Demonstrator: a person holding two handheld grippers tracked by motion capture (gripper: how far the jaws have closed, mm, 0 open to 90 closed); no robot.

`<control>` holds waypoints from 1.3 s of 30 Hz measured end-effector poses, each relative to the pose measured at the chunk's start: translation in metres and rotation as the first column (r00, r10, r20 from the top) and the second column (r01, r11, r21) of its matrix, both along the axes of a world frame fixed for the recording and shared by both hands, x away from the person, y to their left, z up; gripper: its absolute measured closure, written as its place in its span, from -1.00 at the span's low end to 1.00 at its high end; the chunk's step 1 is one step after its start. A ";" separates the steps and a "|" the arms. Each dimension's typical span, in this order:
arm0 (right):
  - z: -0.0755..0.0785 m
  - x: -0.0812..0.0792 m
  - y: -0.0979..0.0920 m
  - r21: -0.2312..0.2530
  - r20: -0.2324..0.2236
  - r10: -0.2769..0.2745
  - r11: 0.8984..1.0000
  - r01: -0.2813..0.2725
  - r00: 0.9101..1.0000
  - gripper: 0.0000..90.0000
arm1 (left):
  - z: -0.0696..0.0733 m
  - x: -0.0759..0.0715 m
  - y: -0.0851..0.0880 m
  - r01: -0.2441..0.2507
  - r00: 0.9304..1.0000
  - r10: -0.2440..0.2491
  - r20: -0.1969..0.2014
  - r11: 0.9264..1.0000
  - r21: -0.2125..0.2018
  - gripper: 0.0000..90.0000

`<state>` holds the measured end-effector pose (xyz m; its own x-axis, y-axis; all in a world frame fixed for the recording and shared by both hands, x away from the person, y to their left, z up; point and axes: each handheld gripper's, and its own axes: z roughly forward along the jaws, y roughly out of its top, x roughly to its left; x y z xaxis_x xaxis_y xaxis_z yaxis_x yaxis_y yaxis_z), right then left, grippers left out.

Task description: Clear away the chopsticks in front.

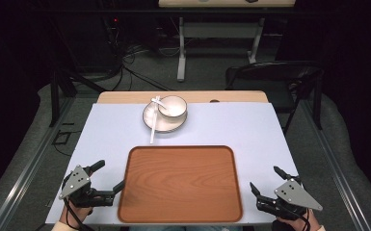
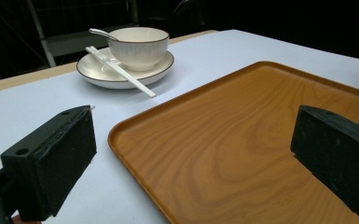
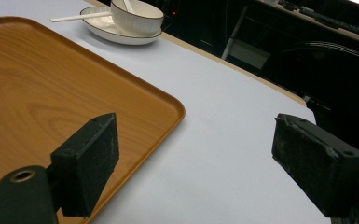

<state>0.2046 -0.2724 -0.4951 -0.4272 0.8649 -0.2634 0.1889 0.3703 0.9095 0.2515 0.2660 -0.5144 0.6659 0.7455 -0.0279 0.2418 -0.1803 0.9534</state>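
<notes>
From my station, the thing nearest both tools is the wooden tray (image 1: 180, 185), lying flat at the near middle of the bench (image 1: 250, 130) with its long axis running side to side. It carries nothing. My left hand-held gripper (image 1: 110, 177) sits just off the tray's near left corner, jaws spread wide with nothing between them; in the left gripper view the tray's corner rim (image 2: 121, 140) lies right between the two black jaws, one jaw over the white bench cover, the other over the wood. My right hand-held gripper (image 1: 266, 182) rests just beside the tray's near right corner, likewise released and empty, and points up the bench past the tray's right edge (image 3: 168, 100).

Farther out, well apart from both tools, a white bowl (image 1: 172, 106) with a spoon (image 2: 100, 32) in it stands on a saucer (image 1: 160, 122) near the far edge, slightly left of centre. White chopsticks (image 1: 153, 126) lie across the saucer's left rim, their long axis pointing back toward me. I judge the left tool the nearer one for that stack, reaching forward and a little inward.
</notes>
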 end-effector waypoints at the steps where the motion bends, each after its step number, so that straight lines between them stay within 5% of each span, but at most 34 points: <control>1: 0.000 0.000 0.000 0.000 0.001 0.000 1.000 0.000 1.000 -0.68 | 0.000 0.000 0.000 0.001 1.000 -0.001 0.000 1.000 0.000 -1.00; 16: 0.000 0.000 0.000 0.001 -0.006 0.005 1.000 -0.005 1.000 -0.68 | 0.001 0.004 -0.002 -0.007 1.000 0.007 -0.003 1.000 0.018 -1.00; 28: 0.000 0.001 0.001 -0.004 -0.004 0.009 1.000 -0.009 1.000 -0.68 | 0.006 0.014 -0.003 -0.021 0.995 0.022 -0.098 1.000 0.007 -1.00; 39: 0.000 0.000 0.001 -0.005 -0.001 0.008 1.000 -0.008 1.000 -0.68 | 0.019 0.036 -0.021 0.012 0.992 -0.009 -0.125 1.000 0.027 -1.00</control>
